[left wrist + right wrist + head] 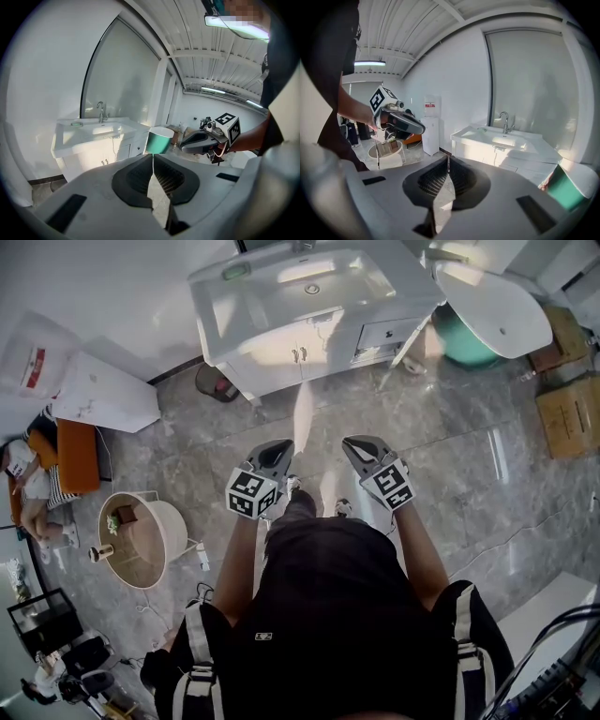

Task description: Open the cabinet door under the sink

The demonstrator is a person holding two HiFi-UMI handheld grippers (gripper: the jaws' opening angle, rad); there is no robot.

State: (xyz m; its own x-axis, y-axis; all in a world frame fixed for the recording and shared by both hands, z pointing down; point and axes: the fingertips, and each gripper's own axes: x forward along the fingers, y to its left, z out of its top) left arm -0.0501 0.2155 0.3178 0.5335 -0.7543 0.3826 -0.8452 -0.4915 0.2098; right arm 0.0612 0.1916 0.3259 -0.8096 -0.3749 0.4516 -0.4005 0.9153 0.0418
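Observation:
The white sink vanity [309,287] stands against the far wall across the grey tiled floor. Its two cabinet doors [281,357] under the basin are closed, with a pair of small handles [299,354] where they meet. Both grippers are held side by side in front of the person, well short of the vanity. My left gripper [283,445] is shut with nothing in it, its jaws meeting at the tips [153,157]. The right gripper [350,442] is likewise shut and holds nothing [448,159]. The doors [107,154] also show in the left gripper view.
A round white tub on a green base [492,310] stands right of the vanity, with cardboard boxes [569,413] beyond it. A white cabinet [103,395], a round side table [141,538] and a seated person [33,488] are at the left. A dark object [216,383] lies by the vanity's left foot.

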